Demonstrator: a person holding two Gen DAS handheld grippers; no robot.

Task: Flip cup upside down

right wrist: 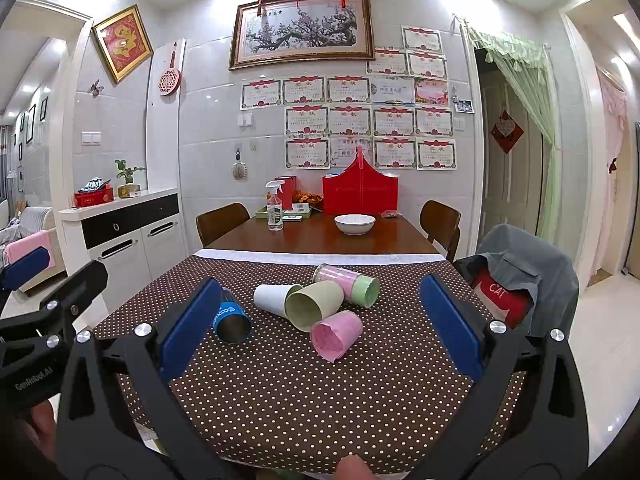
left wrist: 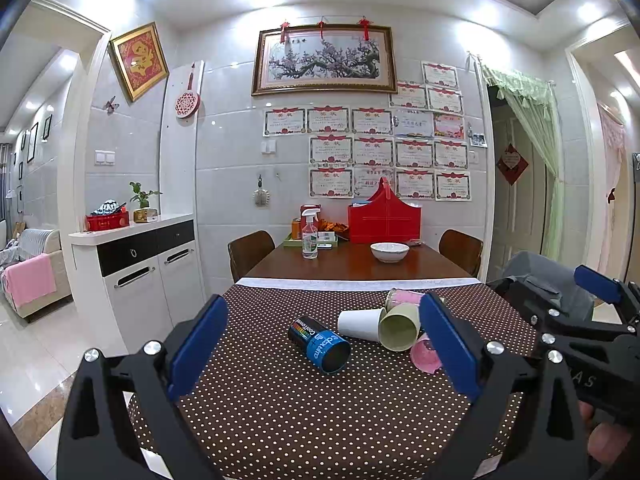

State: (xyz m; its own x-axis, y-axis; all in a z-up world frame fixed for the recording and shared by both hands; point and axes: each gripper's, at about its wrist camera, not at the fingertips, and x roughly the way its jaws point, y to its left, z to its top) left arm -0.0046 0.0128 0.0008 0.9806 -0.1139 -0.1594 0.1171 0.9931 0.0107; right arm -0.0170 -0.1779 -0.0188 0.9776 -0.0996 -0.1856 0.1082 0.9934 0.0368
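Several cups lie on their sides on the dotted brown tablecloth [right wrist: 304, 400]. A blue printed cup [left wrist: 320, 345] lies nearest my left gripper [left wrist: 322, 350], which is open and empty just before it. A white cup [right wrist: 274, 298], a pale green cup [right wrist: 312, 308], a pink cup [right wrist: 336, 336] and a pink-and-green lidded jar [right wrist: 348, 284] lie clustered together. My right gripper [right wrist: 320, 330] is open and empty, short of the cluster. The blue cup also shows in the right wrist view [right wrist: 232, 322], beside the left finger.
A white bowl [right wrist: 354, 224], a spray bottle [right wrist: 274, 208] and a red box [right wrist: 360, 194] stand on the bare wooden far half of the table. Chairs stand at both sides; one at right carries a grey jacket [right wrist: 520, 268]. A white cabinet [right wrist: 124, 232] stands at left.
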